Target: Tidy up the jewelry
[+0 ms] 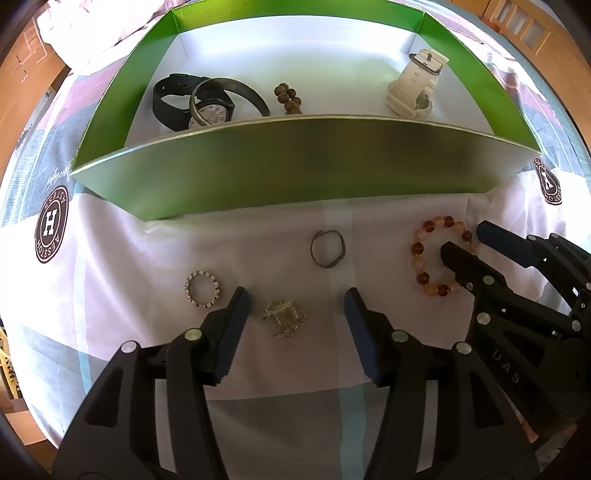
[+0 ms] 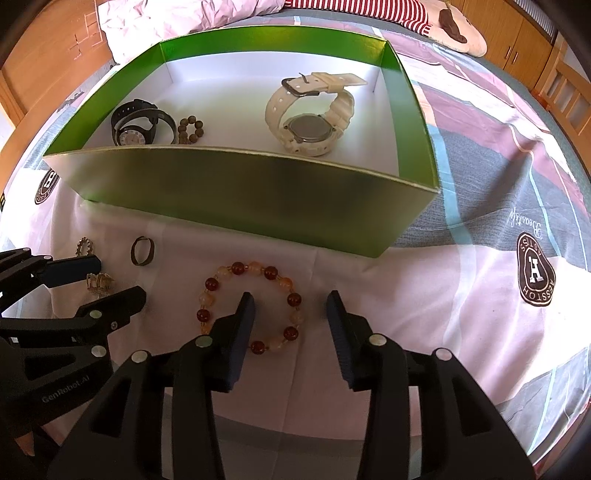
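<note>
A green box (image 1: 295,162) (image 2: 236,184) holds a black watch (image 1: 173,99), a dark bangle (image 1: 236,92), a small wooden bead ring (image 1: 288,98) and a white watch (image 1: 413,88) (image 2: 314,114). On the cloth in front lie a studded ring (image 1: 202,288), a gold tangled piece (image 1: 284,317), a thin dark ring (image 1: 328,248) (image 2: 142,251) and an amber bead bracelet (image 1: 424,254) (image 2: 255,306). My left gripper (image 1: 295,314) is open around the gold piece. My right gripper (image 2: 291,314) is open, straddling the bracelet's right side, left finger inside the loop.
The bed is covered with a patterned sheet bearing round logos (image 1: 51,225) (image 2: 535,277). A white crumpled cloth (image 2: 166,22) and a plush toy (image 2: 454,26) lie behind the box. Wooden furniture (image 2: 532,48) stands around the bed.
</note>
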`<state>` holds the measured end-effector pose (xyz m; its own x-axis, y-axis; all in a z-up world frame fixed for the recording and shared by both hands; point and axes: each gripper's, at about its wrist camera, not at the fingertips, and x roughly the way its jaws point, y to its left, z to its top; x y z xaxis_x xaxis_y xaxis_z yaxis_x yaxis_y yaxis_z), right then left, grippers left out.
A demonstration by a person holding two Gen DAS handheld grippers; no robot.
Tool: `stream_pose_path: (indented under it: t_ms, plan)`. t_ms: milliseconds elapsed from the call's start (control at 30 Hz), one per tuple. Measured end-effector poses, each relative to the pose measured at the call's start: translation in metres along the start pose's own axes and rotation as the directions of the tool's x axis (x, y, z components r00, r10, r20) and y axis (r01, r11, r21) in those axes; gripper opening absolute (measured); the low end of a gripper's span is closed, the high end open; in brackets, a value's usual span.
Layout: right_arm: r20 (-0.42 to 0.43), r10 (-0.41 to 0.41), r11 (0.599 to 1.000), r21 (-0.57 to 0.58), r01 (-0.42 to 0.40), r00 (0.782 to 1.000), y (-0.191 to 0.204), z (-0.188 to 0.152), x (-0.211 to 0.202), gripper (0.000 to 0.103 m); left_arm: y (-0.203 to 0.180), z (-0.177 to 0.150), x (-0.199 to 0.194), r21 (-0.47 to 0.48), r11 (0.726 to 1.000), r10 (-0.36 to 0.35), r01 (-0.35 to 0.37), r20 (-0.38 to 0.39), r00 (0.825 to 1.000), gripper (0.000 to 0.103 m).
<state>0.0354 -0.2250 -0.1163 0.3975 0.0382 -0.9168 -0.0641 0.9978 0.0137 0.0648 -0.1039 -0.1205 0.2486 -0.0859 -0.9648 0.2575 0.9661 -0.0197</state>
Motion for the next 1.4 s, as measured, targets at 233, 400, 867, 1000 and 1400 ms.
stream_pose_path:
  t_ms: [233,400,867,1000,1400]
  plan:
    - [0.006,-0.011,1.0,-0.012,0.011,1.0,0.002,-0.002,0.0,0.042,0.0,-0.001,0.001,0.012,1.0,0.009,-0.009,0.006,1.0,0.055]
    - [0.012,-0.025,0.999,-0.03,0.025,1.0,0.006,-0.002,0.0,0.042,-0.003,-0.002,-0.001,0.012,1.0,0.02,-0.02,0.011,1.0,0.051]
    - [0.023,-0.019,0.998,-0.053,0.02,1.0,0.01,-0.002,-0.003,0.031,-0.002,-0.003,-0.004,0.011,1.0,0.023,-0.023,0.011,1.0,0.05]
    - [0.026,-0.01,0.997,-0.07,0.012,1.0,0.013,-0.002,-0.004,0.017,-0.002,-0.003,-0.004,0.01,1.0,0.024,-0.024,0.012,1.0,0.049]
    - [0.047,0.019,0.998,-0.055,-0.016,0.999,0.011,-0.001,-0.012,0.008,0.009,-0.002,-0.017,-0.01,1.0,0.028,-0.028,0.033,0.999,0.024]
